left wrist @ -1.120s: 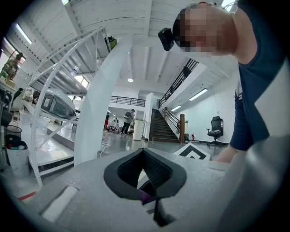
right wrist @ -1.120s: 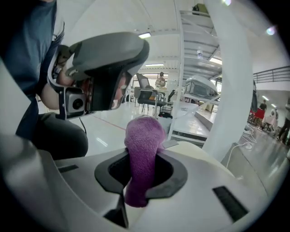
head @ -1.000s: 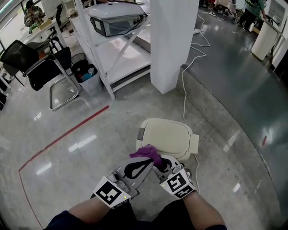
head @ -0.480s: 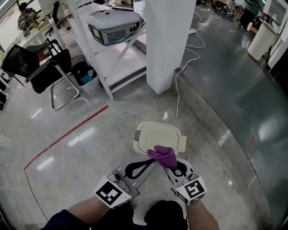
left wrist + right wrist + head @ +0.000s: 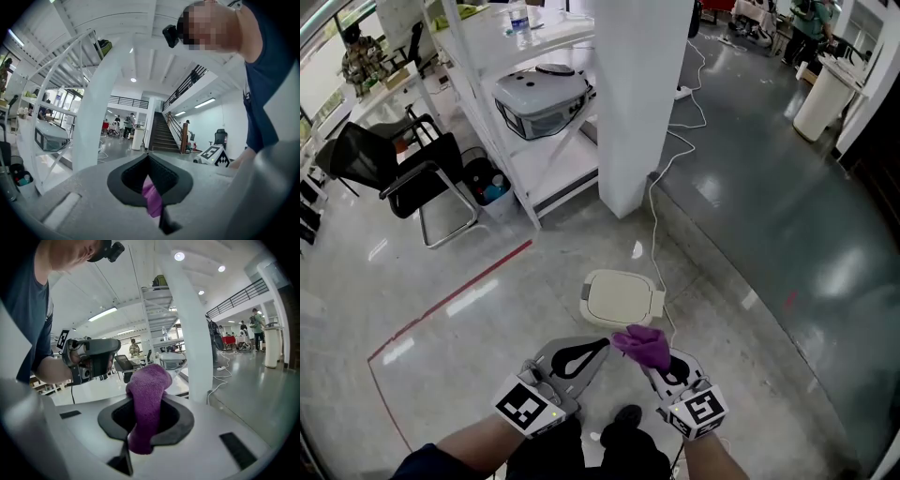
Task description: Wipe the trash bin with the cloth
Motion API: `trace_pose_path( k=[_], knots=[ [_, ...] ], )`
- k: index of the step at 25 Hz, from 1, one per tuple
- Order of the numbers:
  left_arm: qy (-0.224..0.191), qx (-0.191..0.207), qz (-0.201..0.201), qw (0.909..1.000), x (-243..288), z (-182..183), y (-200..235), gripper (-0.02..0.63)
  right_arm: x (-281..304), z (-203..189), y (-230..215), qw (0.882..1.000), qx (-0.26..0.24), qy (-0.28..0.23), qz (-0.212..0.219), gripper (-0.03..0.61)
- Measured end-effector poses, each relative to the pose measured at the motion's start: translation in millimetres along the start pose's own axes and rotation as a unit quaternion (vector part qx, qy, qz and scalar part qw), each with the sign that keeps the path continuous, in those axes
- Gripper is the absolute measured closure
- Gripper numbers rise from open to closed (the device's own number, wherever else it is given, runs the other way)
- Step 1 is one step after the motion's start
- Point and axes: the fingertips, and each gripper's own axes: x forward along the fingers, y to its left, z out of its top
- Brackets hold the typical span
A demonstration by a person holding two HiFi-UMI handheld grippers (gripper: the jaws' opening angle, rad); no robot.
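Floor [image 5: 487, 309]: pale, glossy, and it carries everything below; a red line [image 5: 450, 300] runs slantwise across its left part

White pillar [image 5: 642, 94]: rises from the floor at upper centre of your head view

White shelving rack [image 5: 553, 159]: stands just left of the pillar, with a grey appliance [image 5: 544, 98] on its shelf

Black chair [image 5: 384, 164]: at the left of the floor, beside the rack

Trash bin [image 5: 622, 298]: cream, lid closed, seen from above. It stands on the floor between the pillar's foot and your grippers, apart from both of them, and a white cable [image 5: 656, 225] trails past its right side

Left gripper [image 5: 598, 347]: you hold it low, tip aimed toward the bin. Its jaws are pressed together, and its own view shows a thin purple strip of the cloth in the hollow between them

Right gripper [image 5: 661, 364]: just beside the left one, jaws pinching the cloth

Cloth [image 5: 644, 345]: purple and bunched, sticking out past the right gripper's tips, held in the air nearer to you than the bin and not touching it
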Motion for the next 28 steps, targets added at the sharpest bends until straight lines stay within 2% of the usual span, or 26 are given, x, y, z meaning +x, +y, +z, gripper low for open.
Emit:
trace_pose_path(
  k=[7, 12, 20, 23, 28],
  knots=[
    [0.008, 0.0, -0.015, 0.9999, -38.1, 104.1, -49.1, 0.611, -65.7, 86.1, 66.5, 1.0, -0.001, 0.007, 0.005, 0.499],
    [0.011, 0.012, -0.025, 0.9996, -55.7, 157.6, -73.7, 0.611, -91.6, 137.7, 91.0, 1.0, -0.009, -0.004, 0.003, 0.499],
    [-0.005, 0.023, -0.037, 0.999, -82.7, 204.5, -100.7, 0.611, -115.6, 197.7, 120.6, 0.999, -0.041, -0.027, 0.001, 0.499],
    [-0.015, 0.028, -0.04, 0.9987, -90.1, 214.0, -106.9, 0.611, -125.3, 209.2, 124.8, 0.998, -0.058, -0.037, -0.006, 0.499],
    [-0.028, 0.029, -0.034, 0.9986, -100.9, 226.2, -108.5, 0.611, -135.8, 223.0, 127.6, 0.997, -0.056, -0.051, -0.02, 0.499]
  ],
)
